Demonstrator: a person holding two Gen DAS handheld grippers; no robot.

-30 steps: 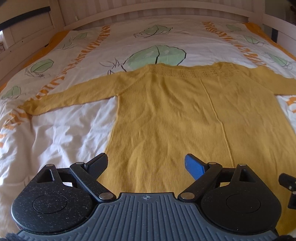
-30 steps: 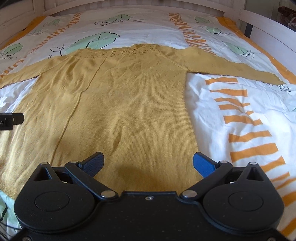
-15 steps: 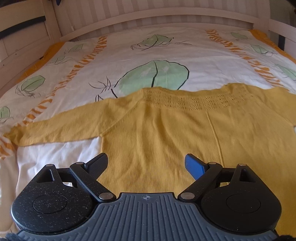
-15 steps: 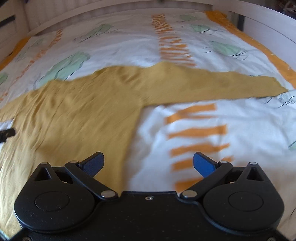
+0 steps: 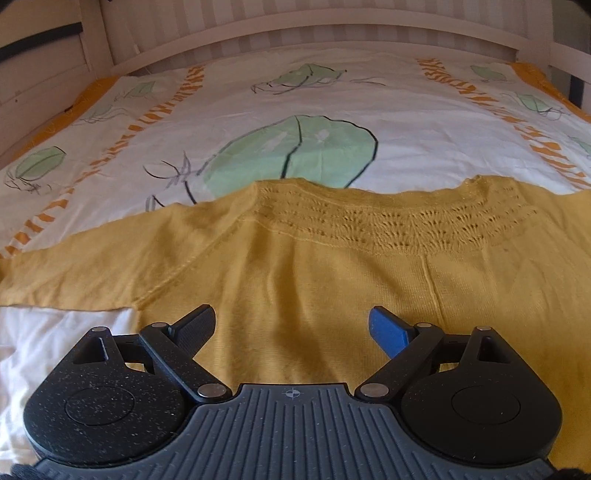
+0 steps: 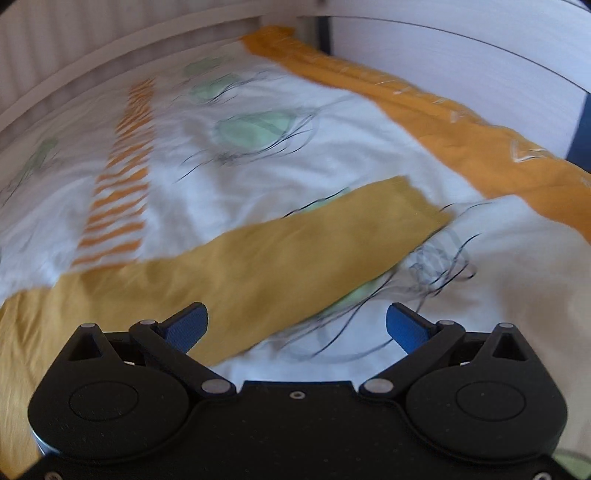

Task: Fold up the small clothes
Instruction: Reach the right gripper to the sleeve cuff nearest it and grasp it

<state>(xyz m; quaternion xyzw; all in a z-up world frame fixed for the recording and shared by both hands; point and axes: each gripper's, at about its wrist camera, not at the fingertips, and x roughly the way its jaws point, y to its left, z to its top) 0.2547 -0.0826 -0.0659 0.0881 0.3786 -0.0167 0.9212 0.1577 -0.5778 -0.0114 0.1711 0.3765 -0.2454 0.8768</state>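
Note:
A mustard-yellow knit sweater (image 5: 332, 273) lies flat on the bed, its openwork collar (image 5: 399, 225) towards the headboard. My left gripper (image 5: 293, 323) is open and empty, low over the sweater's upper body near the left armpit. The left sleeve (image 5: 92, 258) runs out to the left. My right gripper (image 6: 297, 321) is open and empty over the right sleeve (image 6: 280, 258), whose cuff (image 6: 413, 199) lies flat ahead to the right. The right wrist view is blurred by motion.
The bed cover (image 5: 295, 110) is white with green leaf prints and orange stripes. A white slatted headboard (image 5: 295, 33) stands behind it. An orange border (image 6: 443, 122) and a white side rail (image 6: 461, 48) run along the bed's right side.
Both grippers moved up the sweater from the hem. The left now sits near the collar and left shoulder; the right swung out right along the sleeve towards the cuff. Both stayed open.

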